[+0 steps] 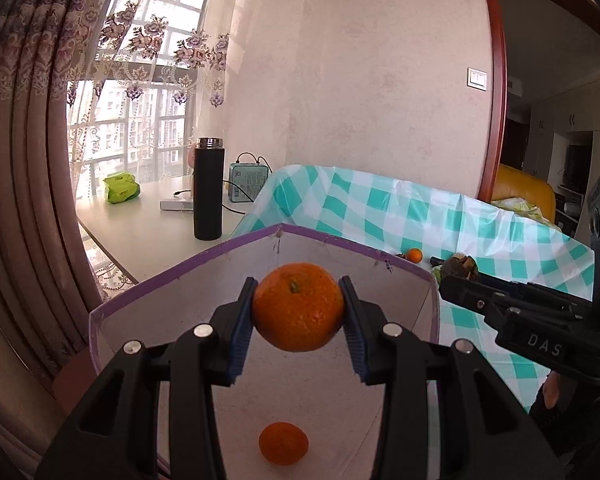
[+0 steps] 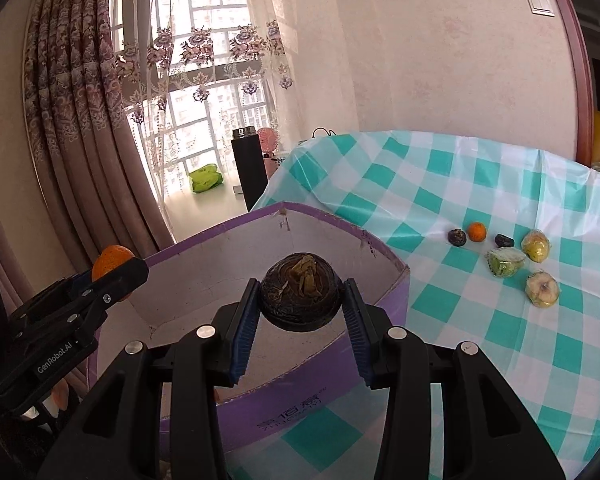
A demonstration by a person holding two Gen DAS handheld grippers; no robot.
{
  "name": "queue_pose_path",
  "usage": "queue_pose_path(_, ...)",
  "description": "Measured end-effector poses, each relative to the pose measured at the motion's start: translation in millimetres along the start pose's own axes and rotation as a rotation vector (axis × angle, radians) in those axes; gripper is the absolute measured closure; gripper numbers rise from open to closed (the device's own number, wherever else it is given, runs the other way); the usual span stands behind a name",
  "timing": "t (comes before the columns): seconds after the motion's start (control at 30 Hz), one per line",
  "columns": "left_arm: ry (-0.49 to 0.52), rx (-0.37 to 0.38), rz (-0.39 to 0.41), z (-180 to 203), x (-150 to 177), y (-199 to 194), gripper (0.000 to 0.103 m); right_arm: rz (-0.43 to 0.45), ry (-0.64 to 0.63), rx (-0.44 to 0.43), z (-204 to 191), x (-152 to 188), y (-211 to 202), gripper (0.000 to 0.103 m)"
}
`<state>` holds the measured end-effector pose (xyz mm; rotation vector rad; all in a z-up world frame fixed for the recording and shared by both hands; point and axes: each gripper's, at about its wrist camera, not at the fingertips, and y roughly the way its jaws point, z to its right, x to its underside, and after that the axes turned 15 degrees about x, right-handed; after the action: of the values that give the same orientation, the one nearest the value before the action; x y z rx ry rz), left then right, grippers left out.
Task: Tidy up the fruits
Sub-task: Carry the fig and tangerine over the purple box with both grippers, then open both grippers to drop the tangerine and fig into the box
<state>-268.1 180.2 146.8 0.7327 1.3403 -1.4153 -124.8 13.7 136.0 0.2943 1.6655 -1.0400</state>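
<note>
Now | left gripper (image 1: 298, 312) clamps orange (image 1: 298, 306) | right gripper (image 2: 300, 300) clamps dark, hard-to-identify fruit (image 2: 300, 298)

Daylight is pouring in through the window (image 1: 140, 92) behind the lace curtain (image 2: 204, 60), blowing the panes out to near white while the wall and checked tablecloth (image 2: 500, 208) are sitting evenly lit with only soft, faint shadows. The fisheye lenses are bending straight lines hard toward the borders, and the corners are falling off into black. The centres are staying sharp, while the edges and close gripper bodies are going slightly soft.
</note>
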Motion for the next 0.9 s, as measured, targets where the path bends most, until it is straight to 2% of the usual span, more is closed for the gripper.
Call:
queue_pose_path(0.23,-0.047,-0.058,-0.177,-45,9,16,0.062,-0.078,-0.132,-0.015,-46,-3,29,0.061)
queue_pose_path(0.33,-0.029,-0.077,-0.252,-53,13,28,0.062,-0.112,-0.214,-0.008,-64,-3,40,0.061)
queue_pose_path(0.47,-0.026,-0.069,-0.363,-58,20,45,0.062,-0.210,-0.327,0.013,-85,1,62,0.061)
queue_pose_path(0.57,-0.013,-0.091,-0.436,-57,27,56,0.061,-0.294,-0.383,0.027,-94,10,79,0.061)
queue_pose_path(0.73,0.007,-0.124,-0.498,-56,34,64,0.060,-0.341,-0.422,0.038,-101,22,86,0.061)
queue_pose_path(0.9,0.005,-0.126,-0.525,-51,33,66,0.048,-0.360,-0.454,0.076,-103,30,90,0.060)
